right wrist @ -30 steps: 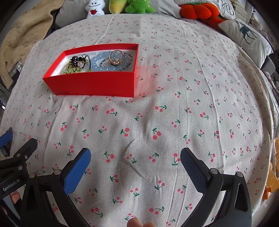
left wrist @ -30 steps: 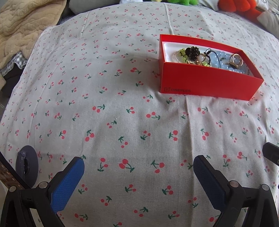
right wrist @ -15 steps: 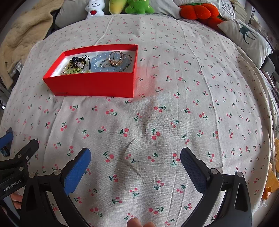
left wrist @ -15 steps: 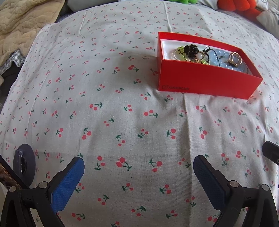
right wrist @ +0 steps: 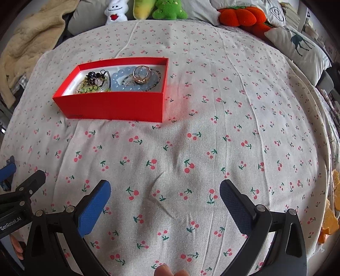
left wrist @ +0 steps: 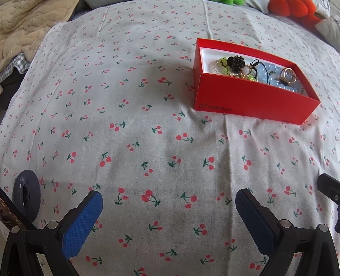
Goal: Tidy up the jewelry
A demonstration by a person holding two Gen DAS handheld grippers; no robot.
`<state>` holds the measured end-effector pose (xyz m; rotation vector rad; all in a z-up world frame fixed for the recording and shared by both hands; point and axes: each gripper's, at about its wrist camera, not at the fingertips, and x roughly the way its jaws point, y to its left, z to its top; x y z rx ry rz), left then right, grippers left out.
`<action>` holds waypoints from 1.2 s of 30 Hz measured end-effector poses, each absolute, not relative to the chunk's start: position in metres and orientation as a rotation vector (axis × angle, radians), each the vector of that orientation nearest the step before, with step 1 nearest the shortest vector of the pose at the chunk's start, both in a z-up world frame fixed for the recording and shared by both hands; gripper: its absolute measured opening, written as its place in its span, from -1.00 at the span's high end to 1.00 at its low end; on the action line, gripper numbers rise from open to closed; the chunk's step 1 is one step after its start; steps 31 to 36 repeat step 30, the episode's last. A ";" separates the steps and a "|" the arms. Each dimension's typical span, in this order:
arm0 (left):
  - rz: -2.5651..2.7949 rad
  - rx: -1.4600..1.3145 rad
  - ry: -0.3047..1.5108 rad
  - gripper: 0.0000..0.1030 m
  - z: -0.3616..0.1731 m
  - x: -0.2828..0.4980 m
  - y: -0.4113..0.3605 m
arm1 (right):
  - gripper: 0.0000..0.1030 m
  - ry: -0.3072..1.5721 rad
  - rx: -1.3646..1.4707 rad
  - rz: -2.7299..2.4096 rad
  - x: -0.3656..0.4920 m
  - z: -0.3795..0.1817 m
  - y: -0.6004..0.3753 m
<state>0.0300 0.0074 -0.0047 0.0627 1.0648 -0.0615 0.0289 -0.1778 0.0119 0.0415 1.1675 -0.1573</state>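
Hovering low over the cherry-print bedsheet [right wrist: 212, 102], the right gripper [right wrist: 165, 192] has its blue-padded jaws spread wide with nothing between them, and the left gripper [left wrist: 169, 200] is spread and empty the same way. Compared with a second ago, the left one has eased back a little, so the open red cardboard box [left wrist: 250, 102] sits slightly higher and farther in its view; the right one has hardly shifted. Inside the box lie pale blue beads [right wrist: 121, 79], a gold ring [right wrist: 142, 74] on top of them, and a black-and-green beaded tangle [right wrist: 92, 81] at the left end. Bare sheet stretches between both grippers and the box. Along the far edge sit an orange plush pumpkin [right wrist: 240, 17] and a green plush toy [right wrist: 167, 9].
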 end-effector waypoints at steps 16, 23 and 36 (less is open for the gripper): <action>-0.031 0.000 1.048 -0.99 0.007 0.047 0.012 | -1.00 1.141 0.042 -0.164 0.043 0.019 -0.170; -0.016 0.002 1.054 -0.99 0.005 0.051 0.011 | -1.00 1.139 0.059 -0.177 0.050 0.019 -0.173; -0.014 -0.001 1.063 -0.99 -0.001 0.050 0.014 | -1.00 1.148 0.076 -0.193 0.051 0.012 -0.176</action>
